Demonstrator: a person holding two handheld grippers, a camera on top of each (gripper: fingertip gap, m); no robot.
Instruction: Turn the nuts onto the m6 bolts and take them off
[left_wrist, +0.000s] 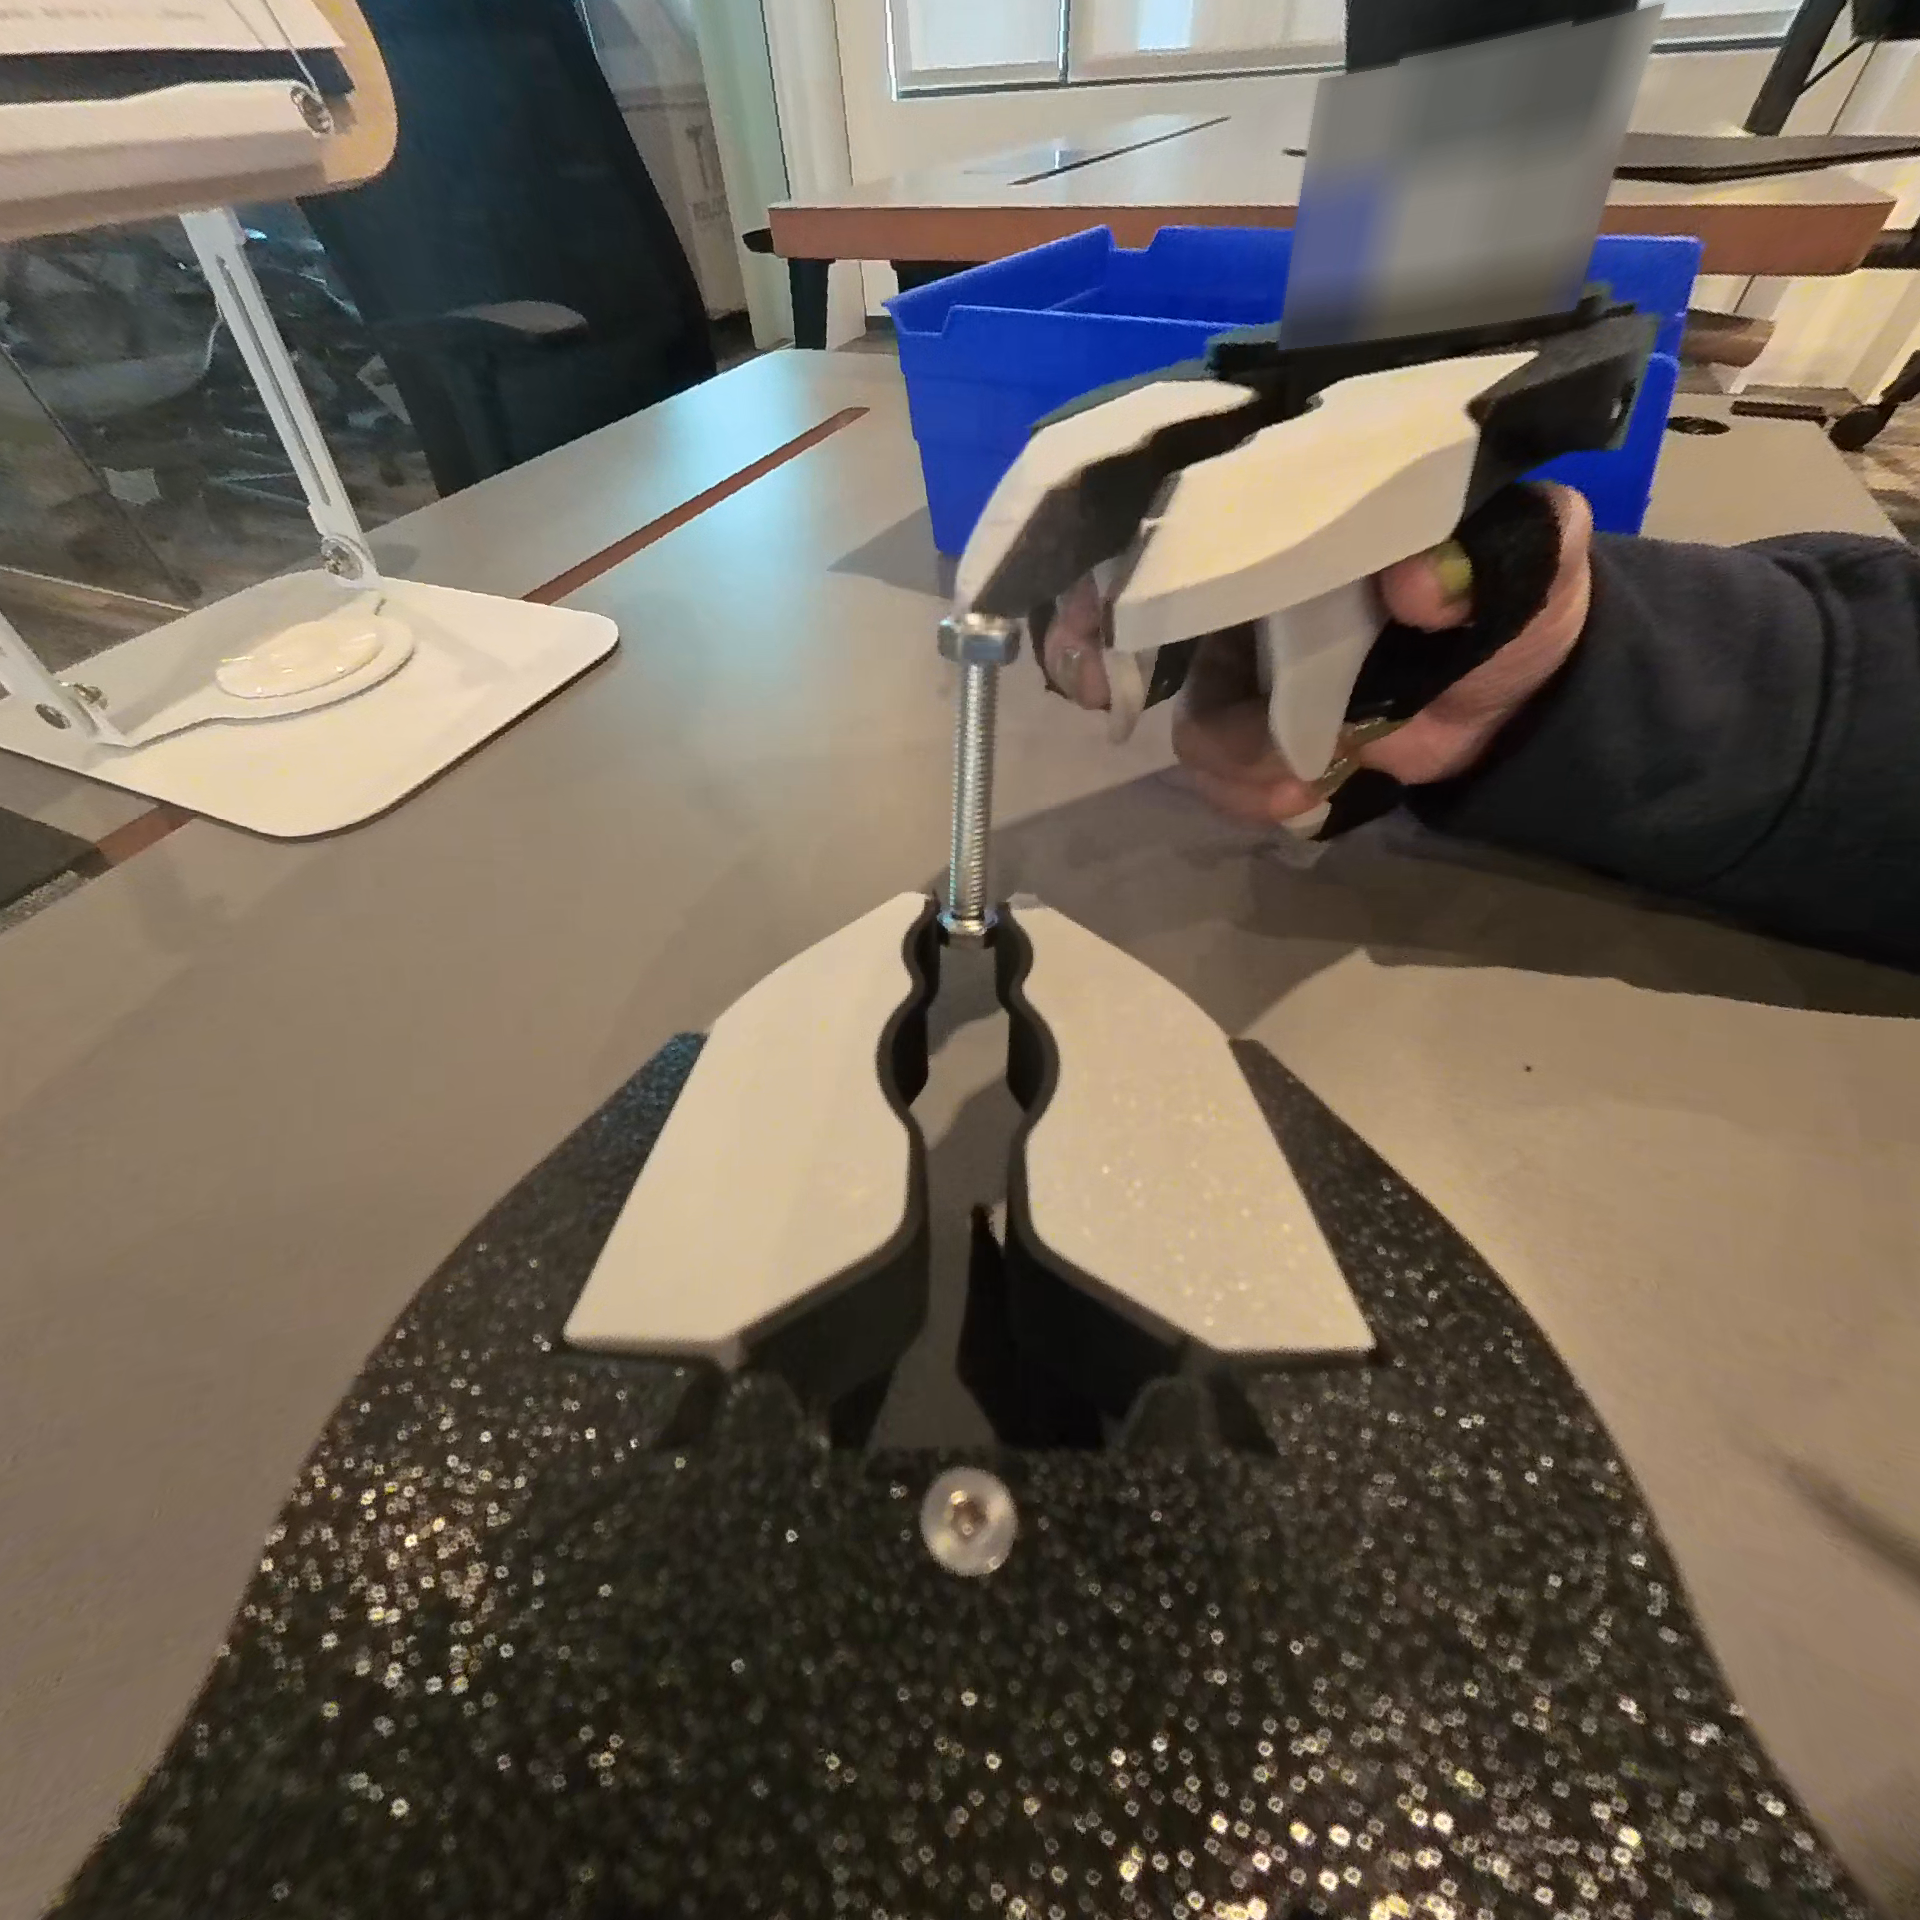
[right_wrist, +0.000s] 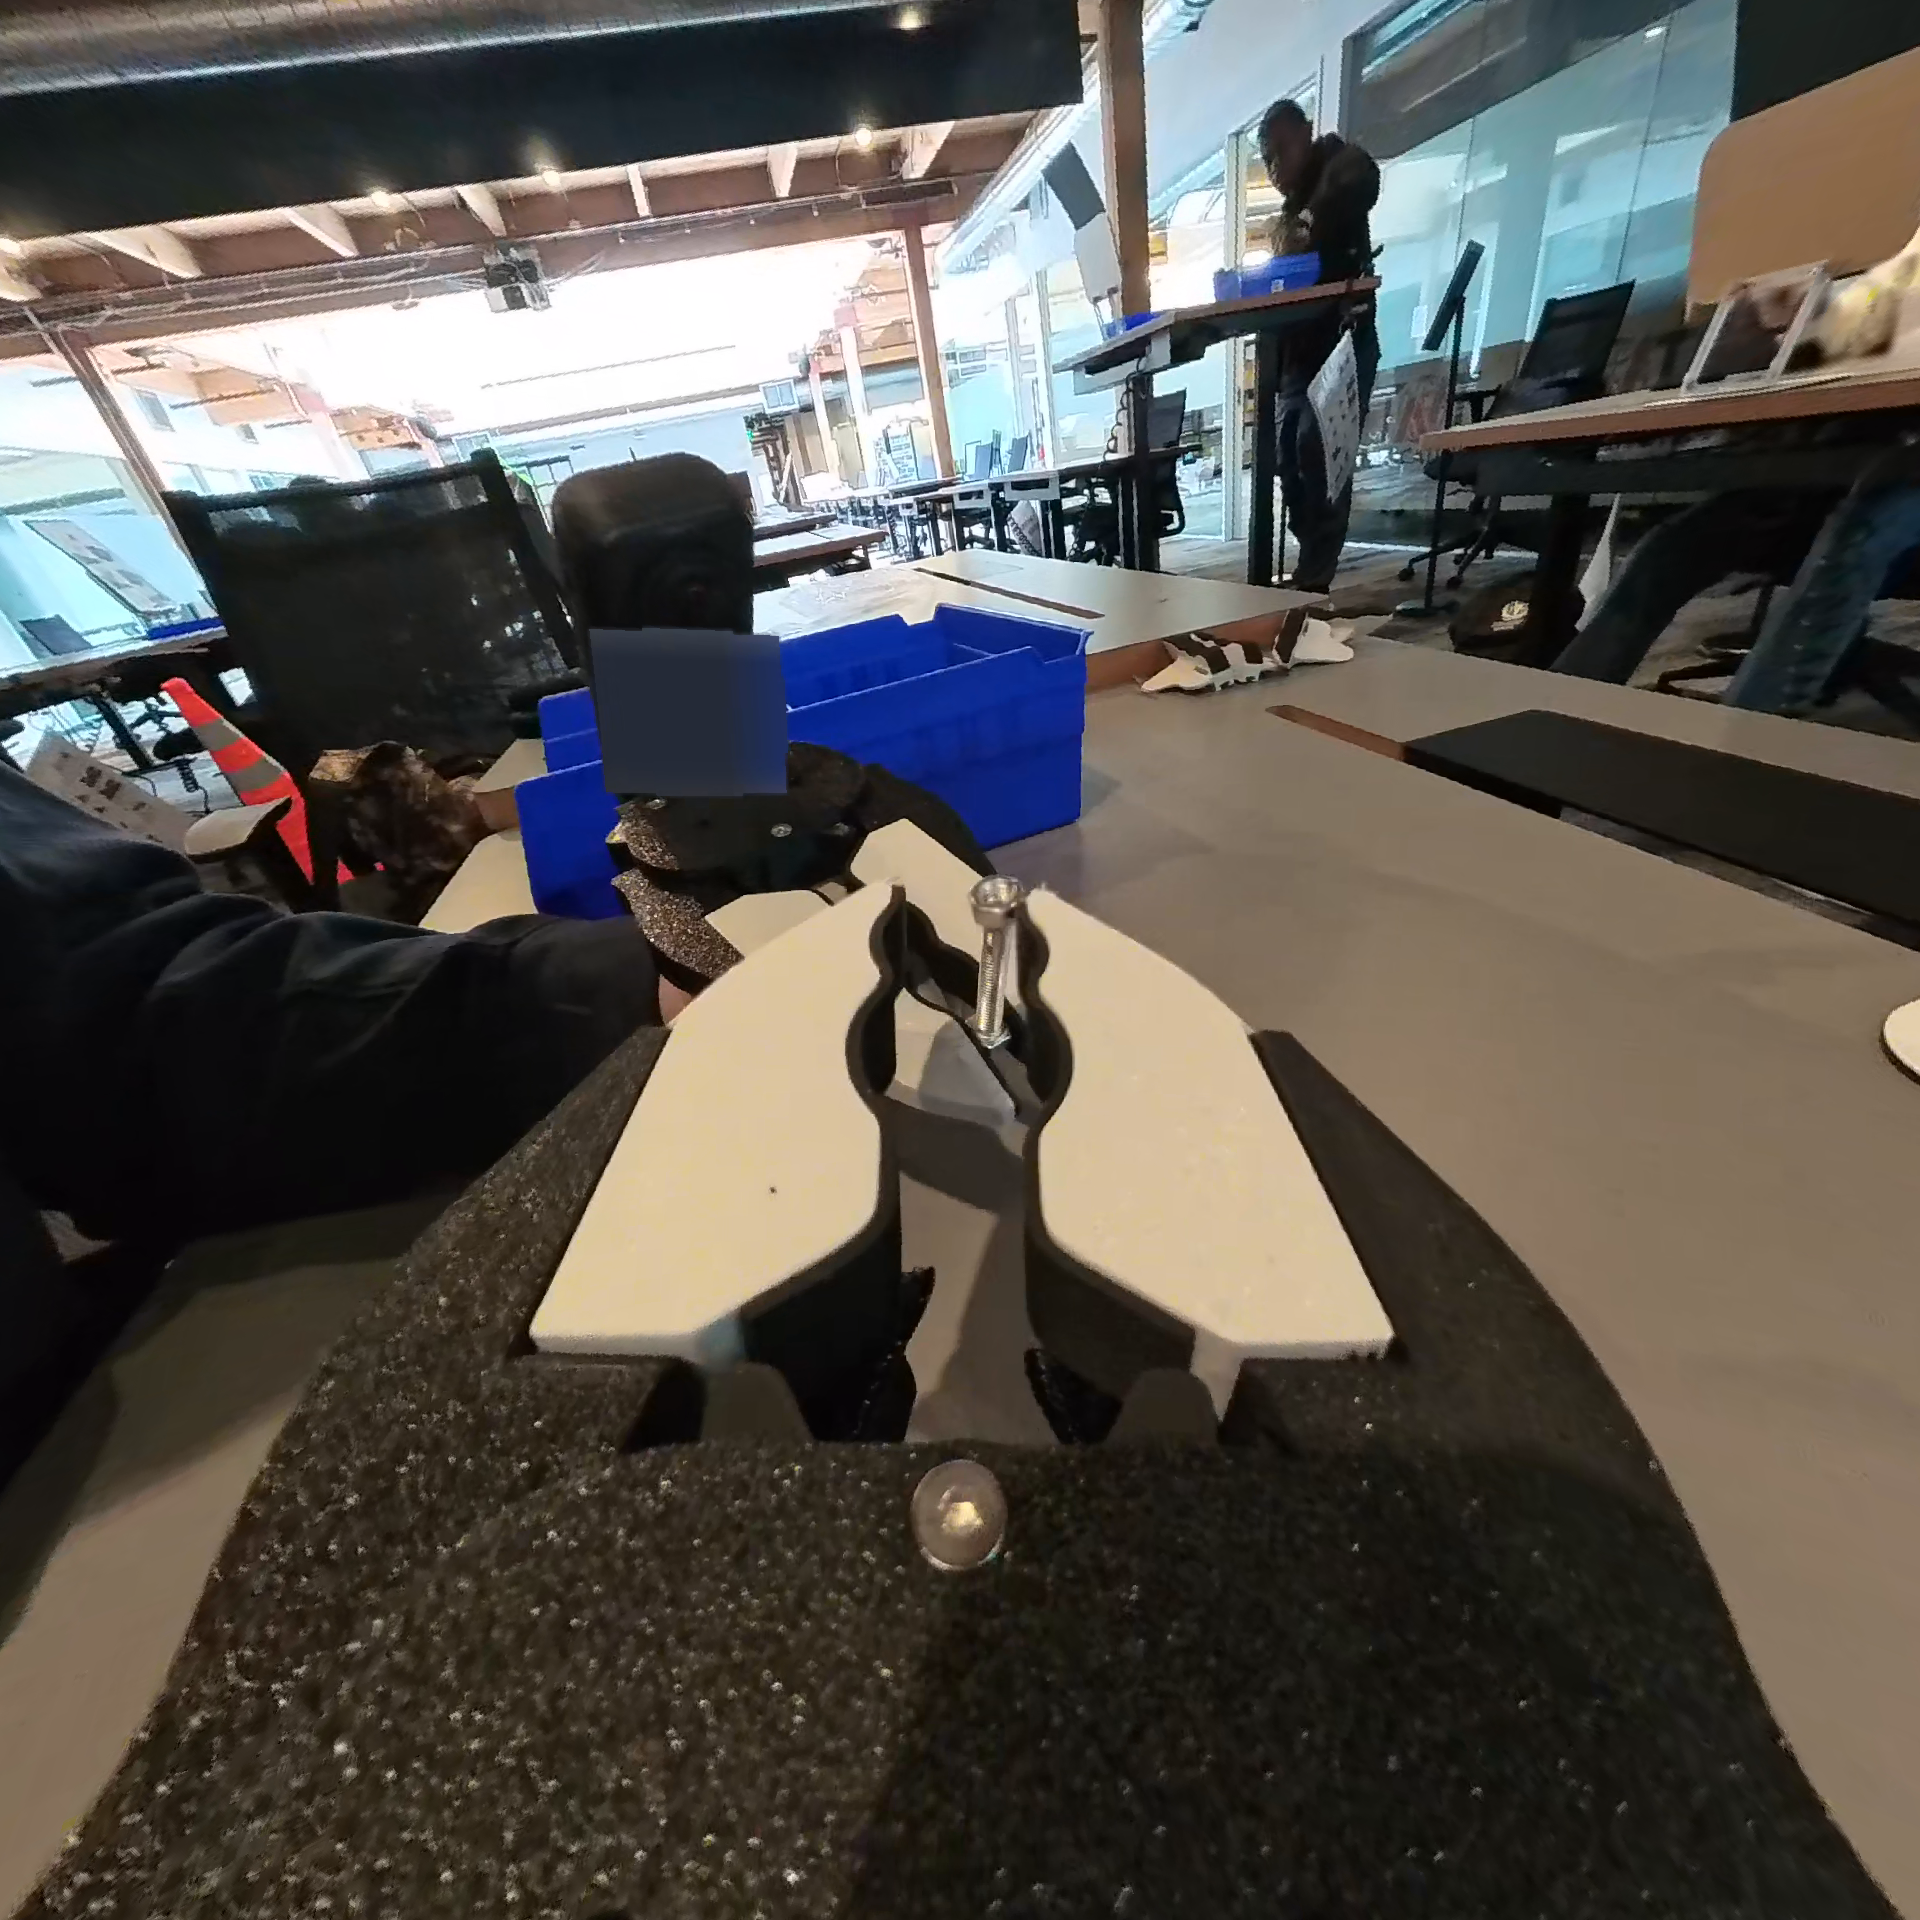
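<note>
Left gripper (left_wrist: 968, 920) is clamping the bolt (left_wrist: 968, 774) upright above the table (left_wrist: 520, 1039). Right gripper (left_wrist: 992, 613), jaws apart, is meeting the nut (left_wrist: 975, 636) at the top; next, probably grip and turn.

The bolt (left_wrist: 968, 779) has its lower end hidden between the left gripper (left_wrist: 966, 920) tips; the right gripper (left_wrist: 987, 608) hides the bolt's top, its grip unclear

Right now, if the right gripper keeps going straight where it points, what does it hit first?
The nut atop the bolt, which sits just at the right gripper's tips; depth is unclear.
</note>
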